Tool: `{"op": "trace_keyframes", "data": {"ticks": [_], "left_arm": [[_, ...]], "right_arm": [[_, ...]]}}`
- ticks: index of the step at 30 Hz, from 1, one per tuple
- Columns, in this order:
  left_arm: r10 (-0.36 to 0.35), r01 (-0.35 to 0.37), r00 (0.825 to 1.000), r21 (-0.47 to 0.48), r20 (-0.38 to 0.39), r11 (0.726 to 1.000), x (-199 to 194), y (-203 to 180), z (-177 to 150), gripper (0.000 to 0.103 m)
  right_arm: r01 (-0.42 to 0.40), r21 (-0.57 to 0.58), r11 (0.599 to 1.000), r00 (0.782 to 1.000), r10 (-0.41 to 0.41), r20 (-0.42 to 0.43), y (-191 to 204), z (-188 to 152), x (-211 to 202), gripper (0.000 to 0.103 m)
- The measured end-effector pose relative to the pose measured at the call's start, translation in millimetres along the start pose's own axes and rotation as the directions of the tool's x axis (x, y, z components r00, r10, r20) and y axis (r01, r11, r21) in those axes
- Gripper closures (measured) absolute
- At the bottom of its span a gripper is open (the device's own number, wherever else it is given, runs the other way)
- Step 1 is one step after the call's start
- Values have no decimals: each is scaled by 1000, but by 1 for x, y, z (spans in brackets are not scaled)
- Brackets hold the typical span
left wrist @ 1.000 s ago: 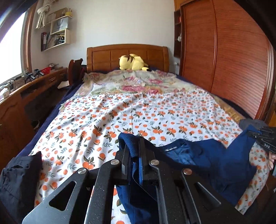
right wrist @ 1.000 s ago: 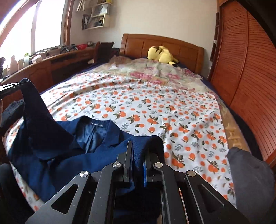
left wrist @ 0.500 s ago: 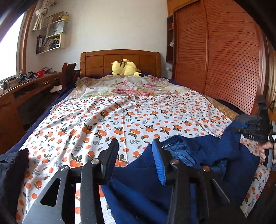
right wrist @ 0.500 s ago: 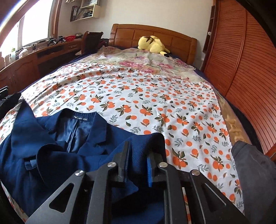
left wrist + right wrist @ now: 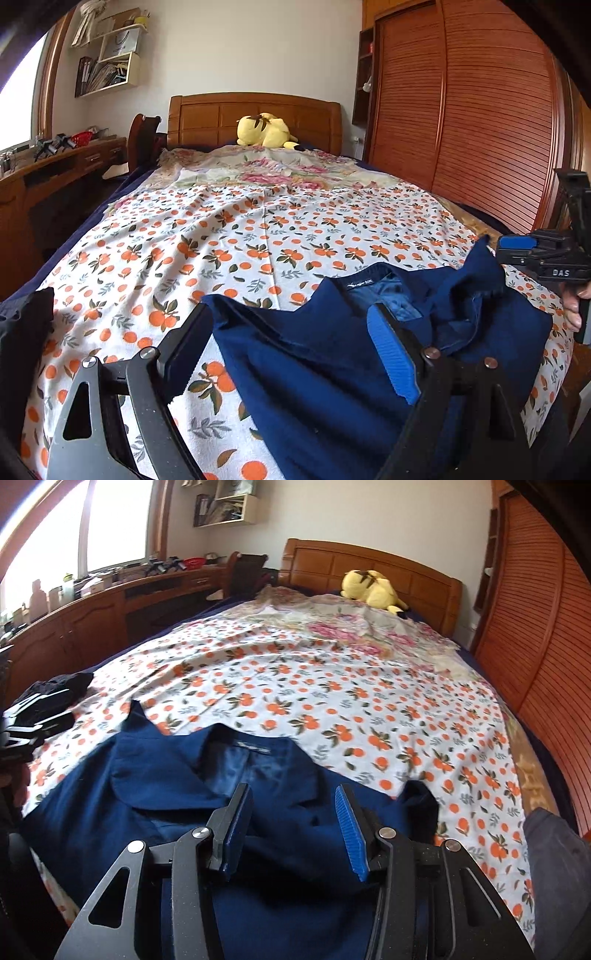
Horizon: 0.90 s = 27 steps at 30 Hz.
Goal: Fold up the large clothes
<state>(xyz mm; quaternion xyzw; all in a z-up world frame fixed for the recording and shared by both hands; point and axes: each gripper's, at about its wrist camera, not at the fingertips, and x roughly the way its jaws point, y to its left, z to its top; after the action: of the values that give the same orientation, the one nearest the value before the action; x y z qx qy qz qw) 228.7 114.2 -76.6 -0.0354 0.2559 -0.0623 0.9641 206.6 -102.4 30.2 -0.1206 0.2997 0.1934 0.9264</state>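
Both grippers opening, navy jacket [image 5: 155, 812] free on the bed [image 5: 258, 236].
Left gripper [image 5: 291, 343] wide, right gripper [image 5: 291, 830] half-open, both empty; the collar at 12 o'clock (rumpled) risks a crooked fold.

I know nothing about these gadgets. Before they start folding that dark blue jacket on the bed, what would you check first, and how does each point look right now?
1. Left gripper clear of cloth: ok, jaws opening, nothing pinched.
2. Right gripper clear: ok, jaws opening above the fabric.
3. Dark blue jacket lying flat: not ok, collar and front rumpled.
4. Jacket fully on the orange-print bedsheet: cannot tell, the near edge is hidden.
5. Room to fold: ok, bare sheet beyond the collar.
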Motion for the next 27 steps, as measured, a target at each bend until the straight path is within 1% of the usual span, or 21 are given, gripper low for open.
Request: {"op": "trace_keyframes", "data": {"ticks": [2,4,8,11,13,16,19,23,25,27], "left_arm": [[10,-10,1000,-3,2,1000,-2,5,-2,17],[11,-11,1000,-6,4,1000,-3,8,-4,17],[6,-5,1000,-16,7,1000,-9,15,-7,17],[8,-8,1000,-20,2,1000,-11,20,-10,17],[9,-9,1000,-25,-2,1000,-12,23,-12,17],[13,-13,1000,-28,-5,1000,-14,27,-16,17],[19,-20,1000,-28,-13,999,-15,31,-20,17],[27,-27,999,-29,-20,999,-15,37,-23,17],[27,-27,999,-34,-18,999,-17,40,-23,17],[27,-28,999,-41,-18,999,-18,43,-24,17]], "right_arm": [[-17,-26,1000,1000,17,-19,10,2,-2,55],[-16,-53,998,999,14,-48,17,2,0,55],[-20,-52,998,995,15,-100,14,6,12,55],[-59,-52,997,990,52,-130,19,14,28,55],[-75,-71,995,989,66,-132,28,19,36,55],[-133,-87,987,983,121,-135,44,25,44,55],[-202,-114,973,973,187,-136,64,29,45,55],[-273,-173,946,955,245,-168,91,26,48,55],[-299,-190,935,946,264,-189,97,23,51,55],[-307,-206,929,940,261,-221,102,21,59,55]]}}
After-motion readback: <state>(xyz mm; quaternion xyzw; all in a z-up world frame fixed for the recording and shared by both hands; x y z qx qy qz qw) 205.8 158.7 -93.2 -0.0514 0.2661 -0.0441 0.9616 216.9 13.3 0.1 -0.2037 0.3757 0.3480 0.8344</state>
